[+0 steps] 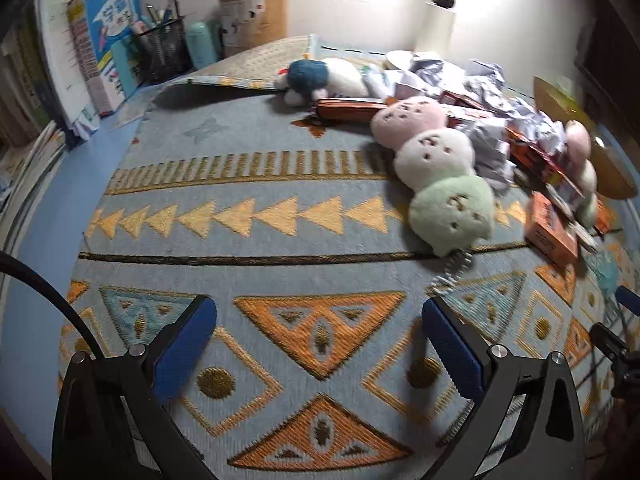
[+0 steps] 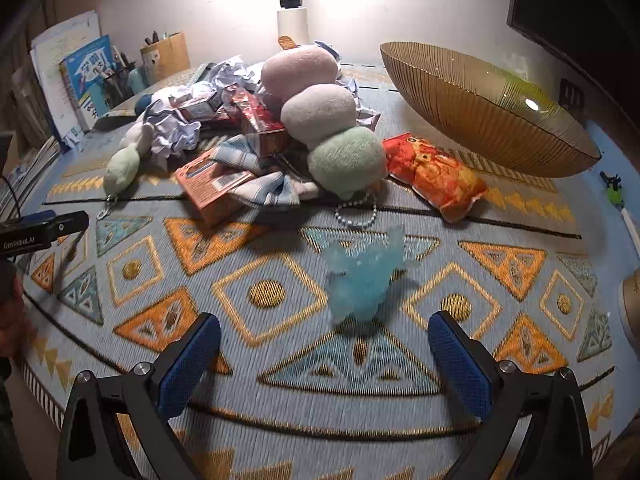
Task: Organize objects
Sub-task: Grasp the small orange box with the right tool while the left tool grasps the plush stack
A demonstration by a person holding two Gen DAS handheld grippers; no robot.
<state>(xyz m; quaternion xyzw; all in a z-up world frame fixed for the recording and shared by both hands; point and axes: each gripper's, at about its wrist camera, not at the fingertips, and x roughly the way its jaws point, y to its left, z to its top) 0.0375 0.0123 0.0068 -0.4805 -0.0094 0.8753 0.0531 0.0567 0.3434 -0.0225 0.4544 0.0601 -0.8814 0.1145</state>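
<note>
A translucent blue toy figure stands on the patterned mat, just ahead of my open, empty right gripper. Behind it lies a pile: a pink-white-green plush, a smaller plush of the same kind, orange boxes, a striped cloth, crumpled paper, a bead bracelet and an orange snack bag. A ribbed amber bowl stands at the right. My left gripper is open and empty over bare mat, with the three-ball plush ahead to the right.
Books, a mesh pen holder and a cardboard pen cup stand along the back left wall. A lamp base stands at the back. A blue-capped plush lies behind the pile. The left gripper shows at the right wrist view's left edge.
</note>
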